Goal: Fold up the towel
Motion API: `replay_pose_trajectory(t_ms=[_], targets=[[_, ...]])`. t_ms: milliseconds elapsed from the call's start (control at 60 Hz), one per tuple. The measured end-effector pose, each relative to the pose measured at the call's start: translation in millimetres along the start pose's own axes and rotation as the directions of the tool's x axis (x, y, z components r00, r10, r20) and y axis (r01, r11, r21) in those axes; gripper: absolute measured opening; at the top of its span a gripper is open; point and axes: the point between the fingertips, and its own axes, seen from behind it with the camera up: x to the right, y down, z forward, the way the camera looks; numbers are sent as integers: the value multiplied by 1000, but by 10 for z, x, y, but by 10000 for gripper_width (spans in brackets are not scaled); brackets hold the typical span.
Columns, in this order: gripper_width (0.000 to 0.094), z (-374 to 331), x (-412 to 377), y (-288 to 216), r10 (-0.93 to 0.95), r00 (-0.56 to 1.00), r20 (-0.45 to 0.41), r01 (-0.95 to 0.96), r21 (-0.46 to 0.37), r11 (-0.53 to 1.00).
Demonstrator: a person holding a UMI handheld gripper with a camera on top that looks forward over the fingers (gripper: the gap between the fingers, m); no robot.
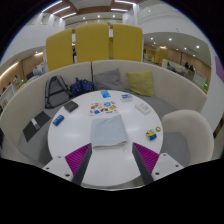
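Note:
A light grey towel (107, 128) lies folded into a rough rectangle on the round white table (110, 170), just ahead of my fingers. My gripper (111, 159) is open, with its purple pads (79, 158) spread wide on either side. Nothing is between the fingers; bare tabletop shows there. The towel's near edge lies a little beyond the fingertips.
Small items lie on the far part of the table: a blue object (58, 119), a black item (71, 105), coloured pieces (106, 97), a white box (143, 107), a small yellow-blue thing (152, 133). A curved grey sofa (60, 85) with a yellow cushion (141, 82) rings the table. A white chair (187, 130) stands at the right.

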Motion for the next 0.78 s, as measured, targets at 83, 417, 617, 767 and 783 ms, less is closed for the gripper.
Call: replay_pose_trajectory(t_ms=[83,417,617,767,783], targets=[[855,-494,-87,62,5,1000,-29,-4,18,1000],[869,-2050,-435,496,12,998,-63,-9,42,999],[868,-2418,-461,633,6,996,-89,-1,58,998],[868,-2503,-497,686,2,996,-86,3,60,998],[869,-2510,-507,696,4,997,-83,1,60,998]])
